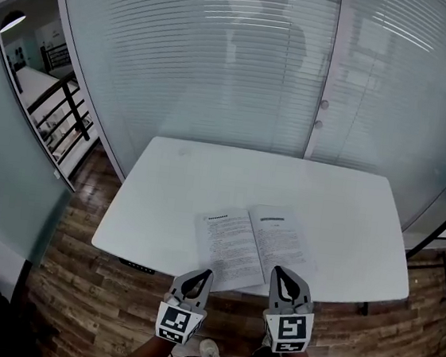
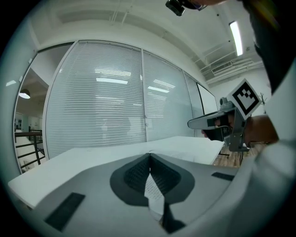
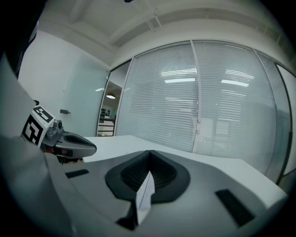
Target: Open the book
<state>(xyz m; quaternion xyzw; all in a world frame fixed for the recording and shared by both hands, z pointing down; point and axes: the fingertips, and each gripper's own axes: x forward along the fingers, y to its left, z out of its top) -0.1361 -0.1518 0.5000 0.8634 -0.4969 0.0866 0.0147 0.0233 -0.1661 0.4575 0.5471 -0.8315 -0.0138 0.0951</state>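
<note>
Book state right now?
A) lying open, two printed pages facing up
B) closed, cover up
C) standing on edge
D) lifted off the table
A: in the head view the book lies flat on the white table, spread open with two printed pages facing up.

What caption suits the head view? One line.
Open book on white table, left gripper and right gripper shut at its near edge.
</note>
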